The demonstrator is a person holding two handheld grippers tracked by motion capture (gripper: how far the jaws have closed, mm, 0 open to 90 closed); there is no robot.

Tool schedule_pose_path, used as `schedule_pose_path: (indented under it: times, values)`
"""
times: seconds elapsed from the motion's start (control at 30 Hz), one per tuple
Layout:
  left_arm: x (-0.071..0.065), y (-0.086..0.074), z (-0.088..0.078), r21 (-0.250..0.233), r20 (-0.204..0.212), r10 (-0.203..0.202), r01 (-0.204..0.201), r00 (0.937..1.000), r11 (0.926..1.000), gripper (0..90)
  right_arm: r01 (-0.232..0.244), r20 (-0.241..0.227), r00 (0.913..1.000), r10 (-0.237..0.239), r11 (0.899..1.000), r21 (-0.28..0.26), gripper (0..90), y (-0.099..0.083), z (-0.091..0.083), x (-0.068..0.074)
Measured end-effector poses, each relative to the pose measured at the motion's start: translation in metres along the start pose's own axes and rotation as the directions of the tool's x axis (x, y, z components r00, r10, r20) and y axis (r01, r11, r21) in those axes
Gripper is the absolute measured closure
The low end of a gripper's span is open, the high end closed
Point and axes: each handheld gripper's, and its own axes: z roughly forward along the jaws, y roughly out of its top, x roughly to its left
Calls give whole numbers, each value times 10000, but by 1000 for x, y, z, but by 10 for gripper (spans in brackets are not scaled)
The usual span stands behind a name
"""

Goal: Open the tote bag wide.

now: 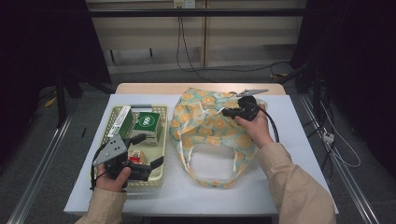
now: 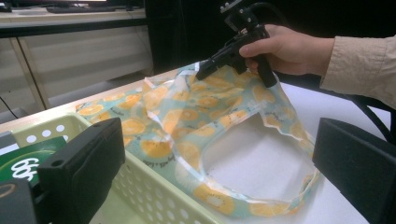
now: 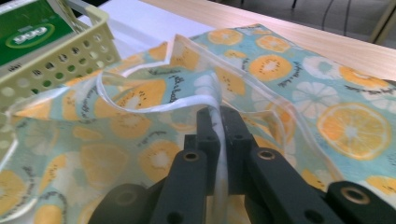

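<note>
Right gripper view has the right tongs [image 3: 219, 140] clamped on the thin, limp, light fruit-print bag's [image 3: 299, 93] white-piped rim, likely slippery; left tongs [image 2: 210, 154] stand apart beside it.

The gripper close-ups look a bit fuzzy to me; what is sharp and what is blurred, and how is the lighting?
Left gripper view: its black jaws blur up close, the bag sharper. Right gripper view: the bag's hem is crisp, the basket soft. High view: table evenly lit, surroundings dark.
</note>
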Motion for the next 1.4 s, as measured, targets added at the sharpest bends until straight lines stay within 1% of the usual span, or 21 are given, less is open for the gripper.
schedule_pose_path:
  times: [0.03, 0.1, 0.17, 0.2, 0.23, 0.27, 0.37, 0.4, 0.53, 0.57, 0.63, 0.7, 0.8, 0.87, 0.93, 1.03, 1.1, 1.23, 1.33, 1.4]
  values:
    - [0, -1, 0, -23, -9, -23, 23, 10000, 10000, 25, -47, -10, 10000, 47, 10000, 34, 877, 0, 1, 1]
    - [0, -1, 1, 7, -3, -31, 31, 10000, 10000, 25, 112, 6, 9999, -113, 9997, 203, 878, 0, 4, 1]
    - [0, -1, 1, 6, 27, 2, -2, 10000, 10000, 26, 163, 96, 9998, -166, 9993, 330, 879, 0, 5, 0]
    - [0, -1, 1, 39, 42, -1, 1, 10000, 10000, 25, 237, 195, 9995, -240, 9996, 172, 881, 1, 5, -2]
    - [1, -1, 1, 46, 22, 2, -2, 10000, 10000, 24, 211, 168, 9996, -211, 9998, -25, 881, 2, 3, -4]
    - [1, -1, 1, 53, 17, -12, 12, 10000, 10000, 26, 84, 155, 9998, -82, 9999, -151, 881, 4, 2, -5]
    - [4, 0, 1, 82, -12, -19, 19, 10000, 10000, 26, 153, 266, 9995, -146, 9996, -249, 881, 14, -4, -6]
    - [5, 1, 1, 98, -8, -65, 65, 10000, 9999, 26, 140, 282, 9995, -130, 9994, -328, 882, 17, -7, -6]
    - [8, 3, 1, 113, -36, 1, -1, 10000, 9999, 26, 190, 333, 9993, -166, 9972, -718, 883, 28, -16, -5]
    - [9, 3, 1, 92, -28, -71, 71, 10000, 9999, 25, 169, 315, 9994, -145, 9967, -792, 883, 30, -18, -5]
    - [12, 3, 2, 120, -58, -79, 80, 10000, 9999, 25, 268, 337, 9991, -245, 9972, -704, 884, 31, -19, -4]
    - [16, 3, 3, 225, -90, -67, 69, 9999, 9997, 26, 241, 353, 9991, -222, 9981, -565, 884, 30, -18, -3]
    - [21, 4, 4, 275, -121, -191, 194, 9997, 9994, 26, 362, 276, 9990, -348, 9981, -501, 883, 27, -15, -1]
    - [25, 4, 4, 334, -193, -193, 199, 9996, 9992, 26, 340, 224, 9992, -332, 9987, -376, 880, 25, -12, 0]
    - [27, 5, 3, 356, -230, -172, 180, 9996, 9992, 27, 411, 227, 9989, -406, 9989, -208, 878, 21, -8, 1]
    - [27, 5, 2, 293, -238, -182, 189, 9996, 9994, 26, 319, 209, 9993, -322, 9994, 130, 878, 11, 0, -2]
    - [28, 4, 3, 345, -219, -178, 185, 9996, 9992, 26, 190, 167, 9997, -193, 9996, 194, 877, 4, 4, -5]
    - [29, 4, 4, 378, -207, -177, 185, 9996, 9991, 26, 141, 154, 9998, -148, 9990, 428, 873, -6, 10, -6]
    - [30, 4, 5, 376, -226, -198, 207, 9995, 9991, 26, 130, 137, 9998, -138, 9984, 554, 844, -11, 13, -6]
    - [30, 3, 6, 431, -228, -154, 164, 9996, 9989, 26, 48, 15, 10000, -49, 9982, 592, 790, -13, 14, -7]
